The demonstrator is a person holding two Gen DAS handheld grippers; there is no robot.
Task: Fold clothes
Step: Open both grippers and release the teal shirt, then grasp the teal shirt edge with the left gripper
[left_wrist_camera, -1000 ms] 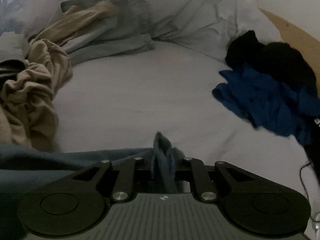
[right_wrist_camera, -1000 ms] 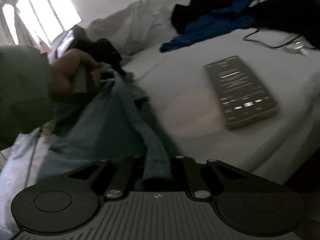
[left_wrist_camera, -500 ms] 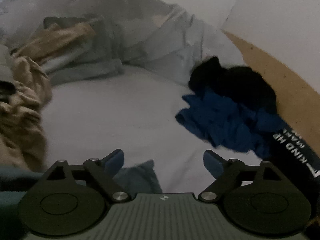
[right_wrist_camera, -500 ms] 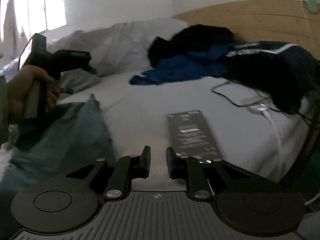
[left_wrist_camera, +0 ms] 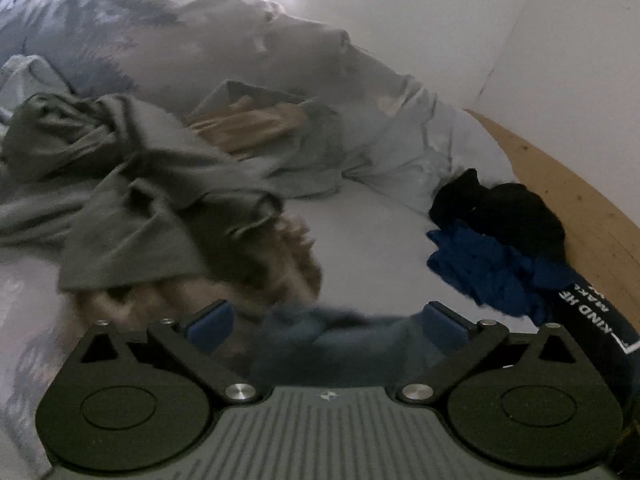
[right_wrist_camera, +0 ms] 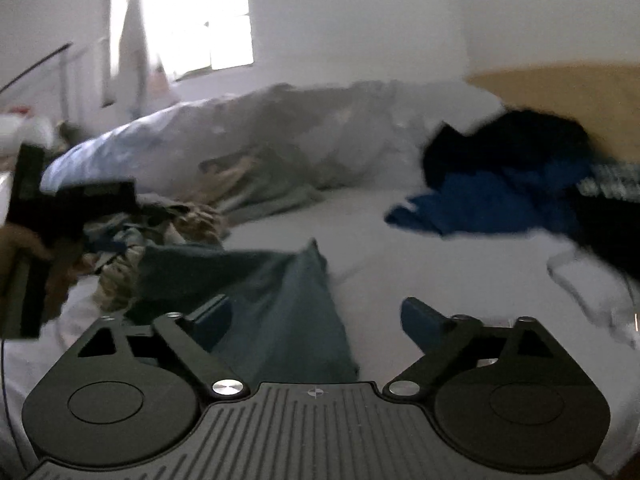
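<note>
Teal-blue soft cotton garment [right_wrist_camera: 280,292] lies rumpled on the white sheet of the bed [right_wrist_camera: 372,232], one ridge of it standing up between the spread fingers of the right gripper [right_wrist_camera: 316,316]. Both grippers stand wide apart and hold nothing; in the left wrist view the left gripper [left_wrist_camera: 326,320] hovers just above a blurred edge of the same teal cloth [left_wrist_camera: 332,332], its blue pads on either side of it.

Whether this garment is laid out for a fold or is being set down after one, the pictures cannot settle: it looks bunched rather than flat, with no clean crease showing. To fold it well, I judge the cloth needs spreading smooth on the bare sheet, each gripper pinching a single layer at an edge or corner, not a thick bunch, and both pulling evenly so the limp knit does not twist.

Other clothes crowd the bed. An olive-grey jersey garment [left_wrist_camera: 132,200] is twisted in heavy folds over a tan, ribbed-looking bundle [left_wrist_camera: 288,264]. A royal-blue crumpled garment [left_wrist_camera: 480,268] and a black fuzzy heap [left_wrist_camera: 508,208] sit against the pale wooden bed frame [left_wrist_camera: 568,200]. Behind them rises a puffy, pale printed duvet [left_wrist_camera: 200,32]. The frames are dim and motion-blurred, so finer weave cannot be told.
</note>
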